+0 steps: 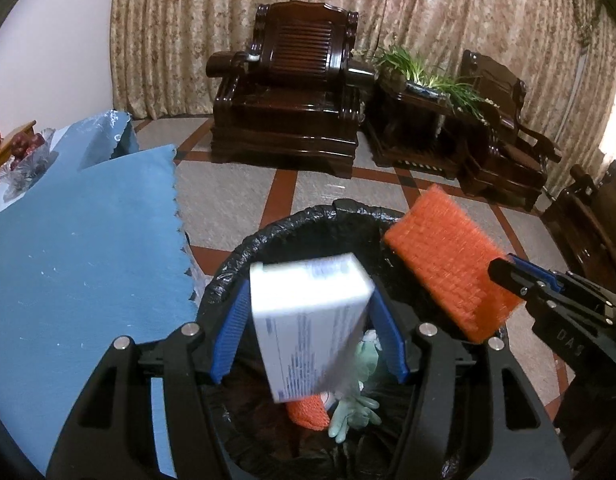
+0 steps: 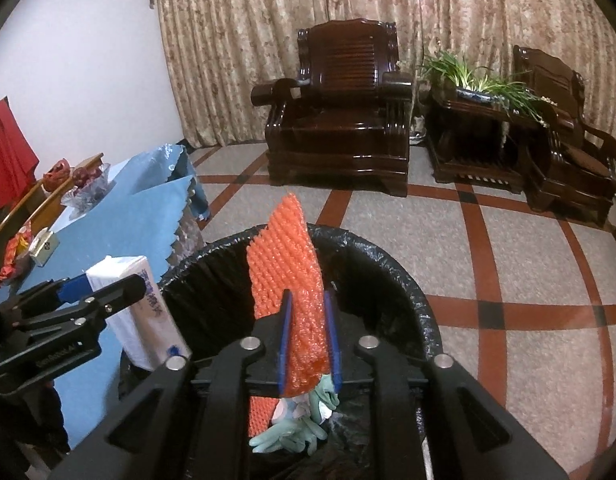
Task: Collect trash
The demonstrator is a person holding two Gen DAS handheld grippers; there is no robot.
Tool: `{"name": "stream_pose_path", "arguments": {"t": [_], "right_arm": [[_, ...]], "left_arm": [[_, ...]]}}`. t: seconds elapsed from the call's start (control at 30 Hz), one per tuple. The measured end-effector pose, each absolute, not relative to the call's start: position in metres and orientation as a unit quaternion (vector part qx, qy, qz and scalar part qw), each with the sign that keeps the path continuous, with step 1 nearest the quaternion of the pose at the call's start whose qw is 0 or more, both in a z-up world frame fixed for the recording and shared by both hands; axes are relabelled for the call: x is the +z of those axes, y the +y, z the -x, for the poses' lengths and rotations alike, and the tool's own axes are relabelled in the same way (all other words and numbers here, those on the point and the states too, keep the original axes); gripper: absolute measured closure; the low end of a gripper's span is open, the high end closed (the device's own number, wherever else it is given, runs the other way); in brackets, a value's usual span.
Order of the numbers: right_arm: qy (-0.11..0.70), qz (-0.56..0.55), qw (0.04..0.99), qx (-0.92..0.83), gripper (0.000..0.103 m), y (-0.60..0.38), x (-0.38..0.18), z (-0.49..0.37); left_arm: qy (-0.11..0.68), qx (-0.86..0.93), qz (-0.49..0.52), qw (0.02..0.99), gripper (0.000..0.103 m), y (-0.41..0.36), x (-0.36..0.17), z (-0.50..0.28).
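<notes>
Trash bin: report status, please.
Left hand-held gripper open, white box loose between jaws. Right hand-held gripper: orange foam net between jaws, grip unclear. Both over bin, unobstructed.

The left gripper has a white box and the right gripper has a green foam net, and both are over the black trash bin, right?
Almost. The foam net between the right gripper's fingers is orange, not green, as the right wrist view shows. The green thing is a glove already lying in the black trash bin. The rest is right: the left gripper has the white box over the bin.
</notes>
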State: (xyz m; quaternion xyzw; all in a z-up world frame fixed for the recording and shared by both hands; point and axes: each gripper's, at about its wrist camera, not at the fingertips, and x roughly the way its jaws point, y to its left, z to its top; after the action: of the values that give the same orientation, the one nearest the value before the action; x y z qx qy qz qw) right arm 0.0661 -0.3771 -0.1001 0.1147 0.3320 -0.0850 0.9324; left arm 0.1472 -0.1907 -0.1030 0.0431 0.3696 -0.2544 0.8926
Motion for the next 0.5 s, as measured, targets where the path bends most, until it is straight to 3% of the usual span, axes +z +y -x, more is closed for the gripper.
{"name": "stream_pose_path", "arguments": {"t": [0.1, 0.37, 0.5], "right_arm": [[0.331, -0.113, 0.933, -0.086, 0.066, -0.377, -0.100, -0.066], [0.322, -0.109, 0.935, -0.098, 0.011, -0.374, -0.094, -0.061], [0.319, -0.113, 0.937, -0.089, 0.006, -0.371, -0.090, -0.060]], "left_arm": [[0.369, -0.254, -0.042, 0.893, 0.037, -0.190, -0.104, -0.148], [0.361, -0.238, -0.037, 0.901, 0.017, -0.176, -0.097, -0.147], [0.358, -0.224, -0.036, 0.906, 0.012, -0.159, -0.091, -0.145]]}}
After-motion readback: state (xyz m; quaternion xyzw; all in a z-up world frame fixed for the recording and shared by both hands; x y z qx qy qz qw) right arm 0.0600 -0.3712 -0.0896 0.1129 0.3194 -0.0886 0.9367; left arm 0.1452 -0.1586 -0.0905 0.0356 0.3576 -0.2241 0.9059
